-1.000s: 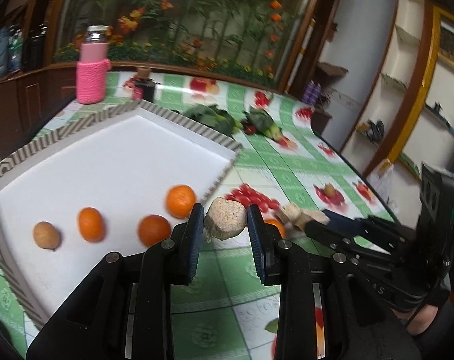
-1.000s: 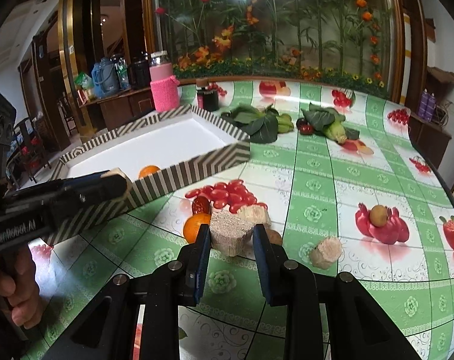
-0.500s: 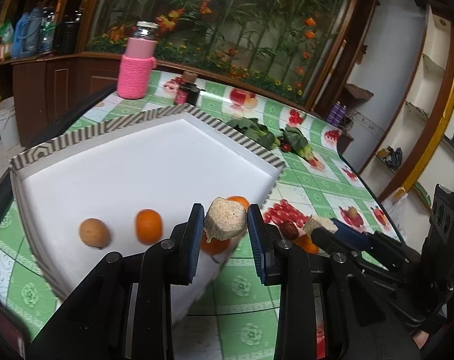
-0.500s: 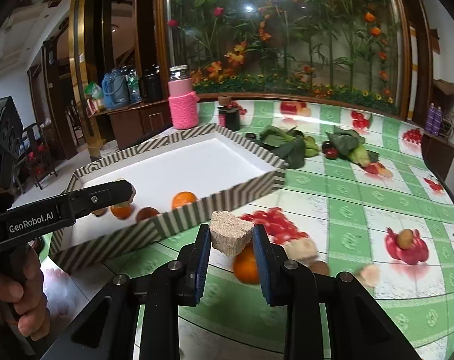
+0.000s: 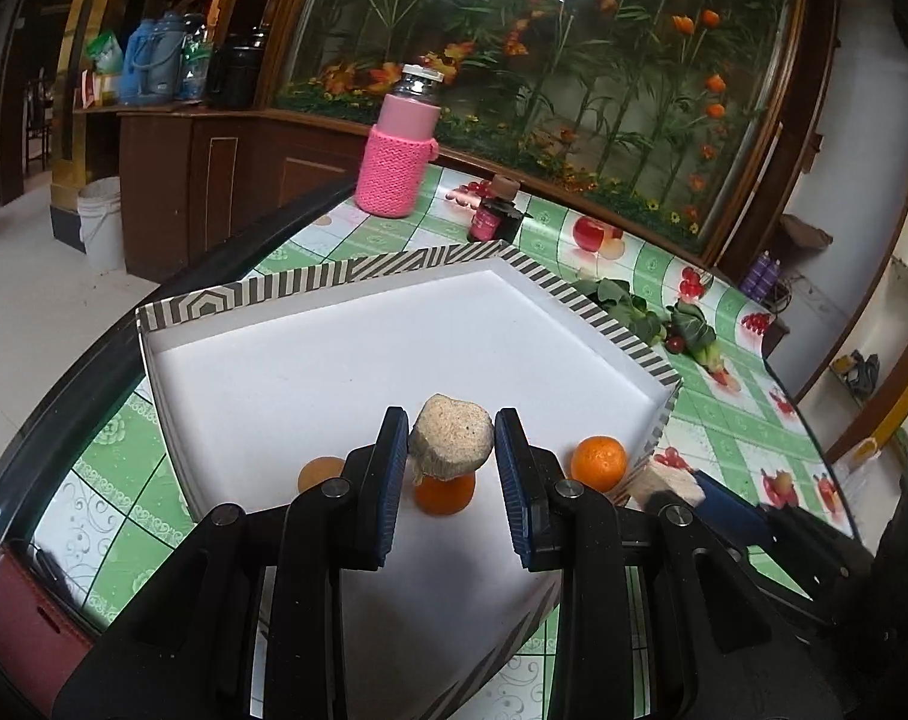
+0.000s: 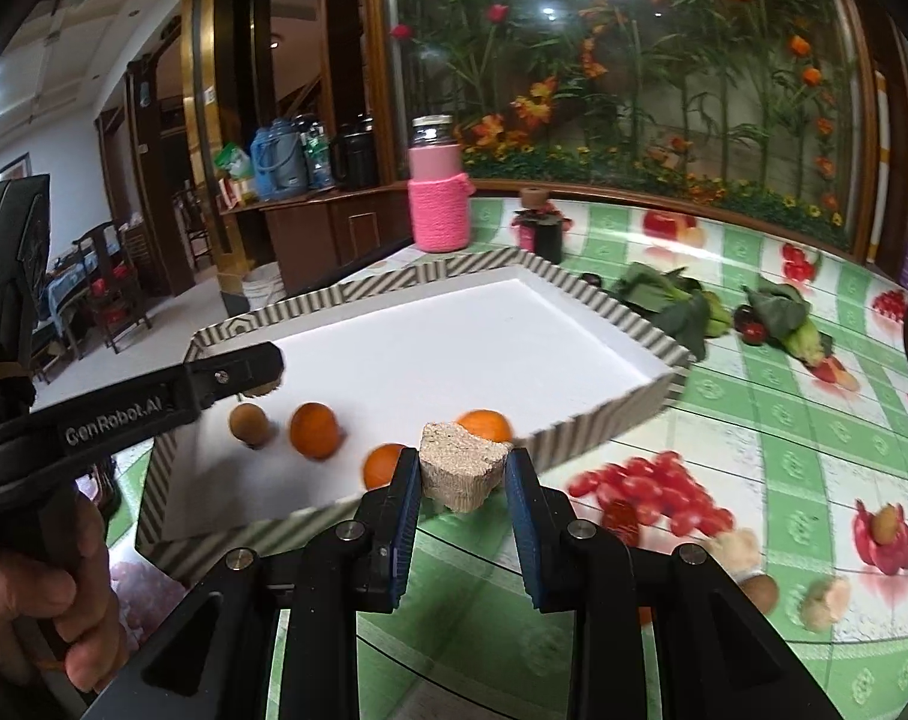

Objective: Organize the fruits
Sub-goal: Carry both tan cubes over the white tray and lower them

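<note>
Both grippers, left (image 5: 451,468) and right (image 6: 461,477), I keep clamped on beige chunks (image 5: 451,441) above green tablecloth (image 6: 754,372); tray (image 6: 574,294) holds three oranges (image 6: 314,429).

The left gripper (image 5: 451,465) is closed, its two blue-padded fingers (image 5: 390,468) pressing both sides of a held piece, raised and pointing forward and slightly down. The right gripper (image 6: 461,480) is likewise clamped, fingers (image 6: 407,504) level and parallel. In the right wrist view, the person's bare left hand (image 6: 40,606) wraps the left gripper's handle at the lower left.
</note>
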`<state>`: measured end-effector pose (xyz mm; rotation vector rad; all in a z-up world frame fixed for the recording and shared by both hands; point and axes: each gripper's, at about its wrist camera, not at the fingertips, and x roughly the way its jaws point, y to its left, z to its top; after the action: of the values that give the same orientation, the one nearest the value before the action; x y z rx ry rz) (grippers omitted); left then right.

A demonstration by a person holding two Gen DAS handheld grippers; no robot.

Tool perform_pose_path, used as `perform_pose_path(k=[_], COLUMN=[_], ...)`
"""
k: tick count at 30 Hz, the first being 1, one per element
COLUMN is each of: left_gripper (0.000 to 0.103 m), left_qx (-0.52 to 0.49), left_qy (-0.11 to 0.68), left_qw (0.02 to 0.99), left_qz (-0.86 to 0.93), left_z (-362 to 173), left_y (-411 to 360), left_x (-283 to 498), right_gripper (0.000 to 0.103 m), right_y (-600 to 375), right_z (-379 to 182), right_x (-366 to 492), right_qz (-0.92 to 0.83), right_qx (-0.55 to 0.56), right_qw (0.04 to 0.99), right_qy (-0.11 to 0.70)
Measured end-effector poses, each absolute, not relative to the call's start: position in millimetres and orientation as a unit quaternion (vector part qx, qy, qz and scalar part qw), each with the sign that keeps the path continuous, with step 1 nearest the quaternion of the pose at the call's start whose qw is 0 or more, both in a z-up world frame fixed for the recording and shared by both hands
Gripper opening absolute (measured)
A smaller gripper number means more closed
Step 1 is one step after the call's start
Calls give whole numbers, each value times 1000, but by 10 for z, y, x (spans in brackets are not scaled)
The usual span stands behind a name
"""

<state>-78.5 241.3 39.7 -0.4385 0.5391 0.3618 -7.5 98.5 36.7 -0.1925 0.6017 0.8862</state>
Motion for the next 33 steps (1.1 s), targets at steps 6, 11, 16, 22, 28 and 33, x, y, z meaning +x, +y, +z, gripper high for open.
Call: perform_pose_path(k=[6, 11, 16, 22, 28, 33], left_gripper=[29, 29, 29, 29, 29, 29], left_qx=[-193, -189, -190, -190, -194, -196], left_qy=[271, 277, 280, 281, 287, 291], left_qw=[927, 925, 922, 919, 913, 910], left_qz=[173, 176, 186, 203, 214, 220], left_z=[383, 367, 361, 357, 329, 310], left_y=[2328, 2321, 2354, 2381, 2423, 2443], left_x=[-737, -714, -720, -733, -737, -741], right_gripper=[28, 28, 28, 28, 28, 28], right_y=[1209, 1336, 1421, 1474, 1490, 1519], right_z=[344, 319, 317, 319, 280, 277], right_x=[-39, 32, 78, 86, 198, 177], right_qz=[434, 441, 440, 436, 428, 426], right_qx=[-96, -97, -100, -104, -96, -105], right_qw=[845, 837, 837, 838, 836, 836], right_qy=[297, 308, 311, 311, 330, 329])
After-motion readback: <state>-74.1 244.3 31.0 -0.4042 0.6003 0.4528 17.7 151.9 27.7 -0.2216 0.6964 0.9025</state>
